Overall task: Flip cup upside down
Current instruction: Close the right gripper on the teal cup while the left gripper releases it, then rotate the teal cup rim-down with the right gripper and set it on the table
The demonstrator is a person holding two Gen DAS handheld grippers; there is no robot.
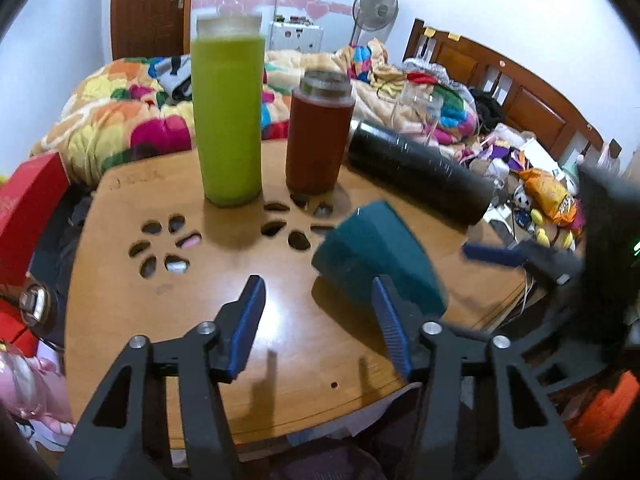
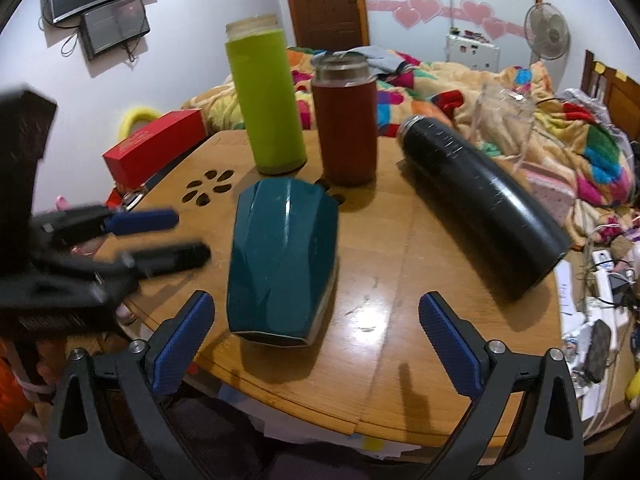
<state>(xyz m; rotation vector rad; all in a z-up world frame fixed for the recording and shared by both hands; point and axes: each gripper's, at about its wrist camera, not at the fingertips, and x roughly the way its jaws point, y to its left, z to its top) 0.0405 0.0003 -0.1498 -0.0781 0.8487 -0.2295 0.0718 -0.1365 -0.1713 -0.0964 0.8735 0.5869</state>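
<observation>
Bedroom clutter and a bright quilt sit behind the round wooden desk (image 2: 380, 280), where the teal cup (image 2: 282, 264) stands near the front edge, ahead of a green bottle (image 2: 264, 100), a brown flask (image 2: 346, 120) and a black flask (image 2: 484, 204) lying on its side. Both tools are empty with their jaws apart: the right tool (image 2: 316, 342) faces the cup squarely, while the left tool (image 1: 320, 328) has it just off its right finger. Which end of the cup is the mouth is hard to tell. A good grasp would likely take the right tool around the cup's middle on 2 flat facets, then lift clear of the desk before rotating, keeping away from the 2 upright bottles behind.
</observation>
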